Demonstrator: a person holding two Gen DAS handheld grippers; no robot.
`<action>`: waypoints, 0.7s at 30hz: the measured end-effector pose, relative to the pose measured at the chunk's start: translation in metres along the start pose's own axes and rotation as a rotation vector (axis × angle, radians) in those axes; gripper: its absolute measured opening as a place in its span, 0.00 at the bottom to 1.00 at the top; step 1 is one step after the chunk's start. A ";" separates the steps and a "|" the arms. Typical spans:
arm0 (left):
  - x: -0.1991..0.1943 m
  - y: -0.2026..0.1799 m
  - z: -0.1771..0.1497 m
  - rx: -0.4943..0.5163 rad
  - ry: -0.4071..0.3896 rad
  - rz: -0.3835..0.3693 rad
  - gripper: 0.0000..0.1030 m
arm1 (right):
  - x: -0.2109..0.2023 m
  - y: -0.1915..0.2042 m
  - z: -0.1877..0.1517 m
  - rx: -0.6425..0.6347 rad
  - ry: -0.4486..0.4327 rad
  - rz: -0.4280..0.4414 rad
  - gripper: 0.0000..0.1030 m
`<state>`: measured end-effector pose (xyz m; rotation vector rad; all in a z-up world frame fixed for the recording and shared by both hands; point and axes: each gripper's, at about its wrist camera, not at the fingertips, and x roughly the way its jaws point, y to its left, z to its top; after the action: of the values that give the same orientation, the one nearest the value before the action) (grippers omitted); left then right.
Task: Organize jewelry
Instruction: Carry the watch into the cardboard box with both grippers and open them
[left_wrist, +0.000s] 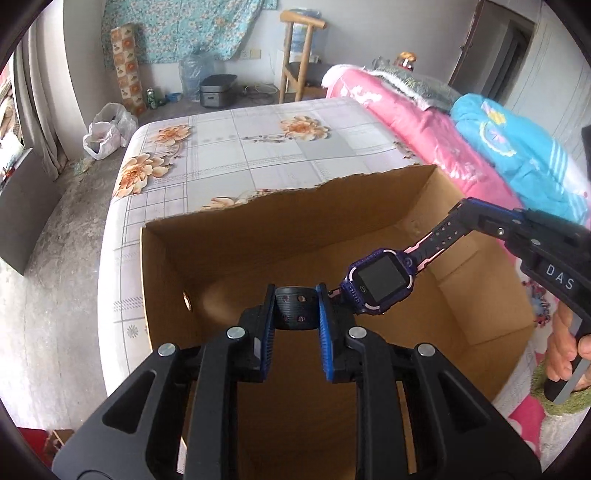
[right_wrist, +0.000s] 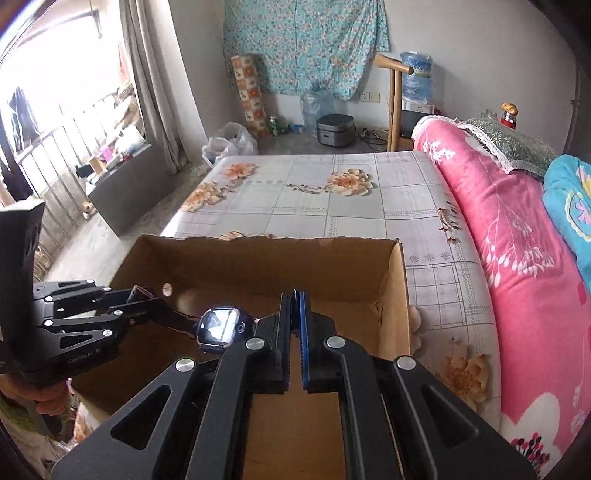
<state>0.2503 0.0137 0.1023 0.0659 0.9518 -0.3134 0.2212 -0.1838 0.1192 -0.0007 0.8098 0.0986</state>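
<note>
We find the left gripper (left_wrist: 295, 308) clamped on one strap of the watch (left_wrist: 380, 281), the right gripper (right_wrist: 295, 312) pinched on the other strap. The watch hangs stretched between them above the open cardboard box (left_wrist: 236, 221) on the bed (left_wrist: 258, 147).

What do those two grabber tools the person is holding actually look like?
Both are matte black plastic linkages with round silver pivot pins. The left gripper has ribbed blue pads inside its jaws, and so does the right gripper. One body bears white letters "DAS", the other small "GenRobot.AI" print. No cables or sleeves show.
</note>
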 end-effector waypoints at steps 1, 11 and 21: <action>0.006 -0.001 0.004 0.015 0.004 0.015 0.24 | 0.008 0.001 0.002 -0.011 0.010 -0.023 0.04; 0.010 0.002 0.007 -0.014 -0.019 0.030 0.52 | 0.021 -0.024 -0.002 0.039 0.027 -0.107 0.09; -0.123 0.019 -0.057 -0.045 -0.330 -0.031 0.80 | -0.115 -0.013 -0.050 -0.010 -0.292 -0.076 0.28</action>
<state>0.1441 0.0714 0.1673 -0.0413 0.6324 -0.3199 0.1071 -0.2084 0.1675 -0.0257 0.5166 0.0290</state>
